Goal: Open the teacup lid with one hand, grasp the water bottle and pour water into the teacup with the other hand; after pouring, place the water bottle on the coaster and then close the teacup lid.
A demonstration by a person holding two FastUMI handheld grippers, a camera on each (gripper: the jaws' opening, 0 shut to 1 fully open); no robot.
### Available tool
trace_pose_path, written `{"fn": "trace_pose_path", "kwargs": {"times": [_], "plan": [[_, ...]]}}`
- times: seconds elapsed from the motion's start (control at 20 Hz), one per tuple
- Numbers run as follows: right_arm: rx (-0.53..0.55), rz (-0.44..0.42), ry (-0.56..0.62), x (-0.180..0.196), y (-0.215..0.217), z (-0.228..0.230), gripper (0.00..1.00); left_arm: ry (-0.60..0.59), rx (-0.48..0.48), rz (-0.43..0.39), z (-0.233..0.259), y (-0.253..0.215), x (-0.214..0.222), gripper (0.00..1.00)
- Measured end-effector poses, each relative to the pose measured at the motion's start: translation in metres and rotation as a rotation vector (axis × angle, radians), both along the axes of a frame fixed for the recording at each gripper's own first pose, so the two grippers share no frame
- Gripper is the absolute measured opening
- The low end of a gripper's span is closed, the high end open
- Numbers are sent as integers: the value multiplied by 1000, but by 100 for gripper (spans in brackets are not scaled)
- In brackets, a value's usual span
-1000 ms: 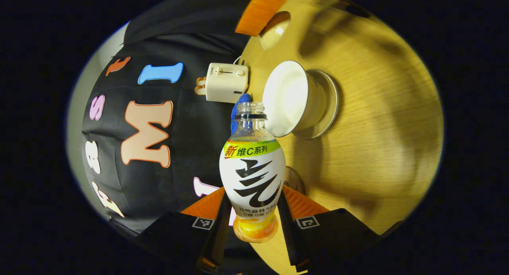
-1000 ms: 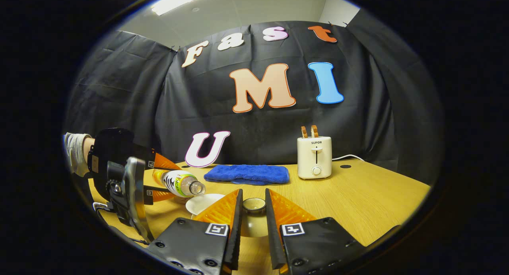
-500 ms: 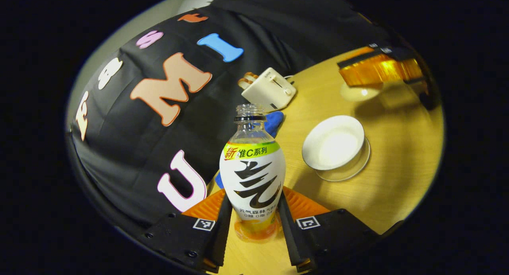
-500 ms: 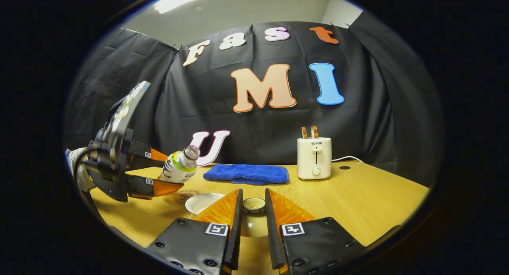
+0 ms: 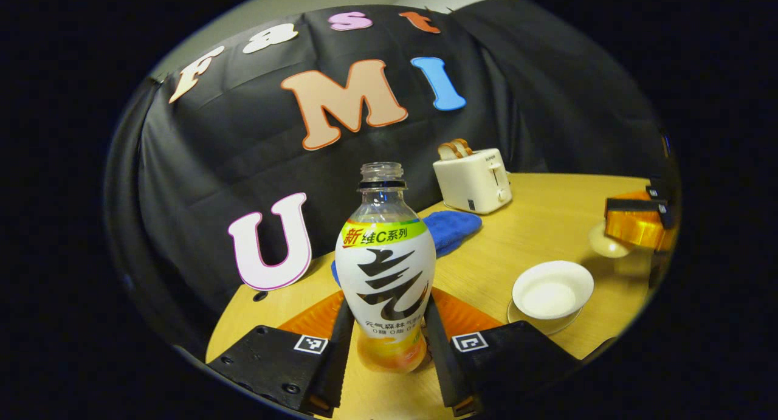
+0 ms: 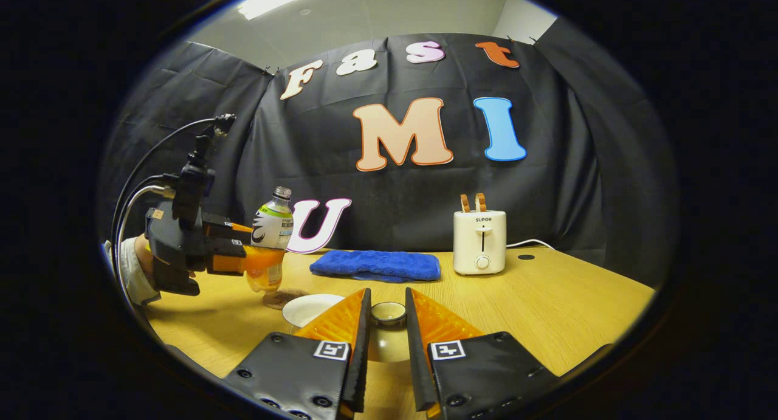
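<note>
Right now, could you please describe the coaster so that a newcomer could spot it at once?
Start at the wooden table and find the blue towel by the back wall. In front of its left end sits the open teacup; just left of that lies the coaster, a small, flat, brown disc beneath the upright water bottle.

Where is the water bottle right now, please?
In the right gripper view, the water bottle is upright at far left, held by the left gripper just above the coaster.
</note>
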State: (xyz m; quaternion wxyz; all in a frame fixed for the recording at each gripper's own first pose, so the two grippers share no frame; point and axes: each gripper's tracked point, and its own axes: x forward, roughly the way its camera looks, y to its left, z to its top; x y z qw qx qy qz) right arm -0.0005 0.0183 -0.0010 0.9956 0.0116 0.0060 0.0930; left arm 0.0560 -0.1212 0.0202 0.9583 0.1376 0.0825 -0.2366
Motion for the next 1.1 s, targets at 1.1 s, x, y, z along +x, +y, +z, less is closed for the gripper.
{"fn": "trace_pose_path", "kwargs": {"times": [1.1], "plan": [[-12,-10,-2,1,-3,0,34,80,-232,82,-27,-6,22,69]]}}
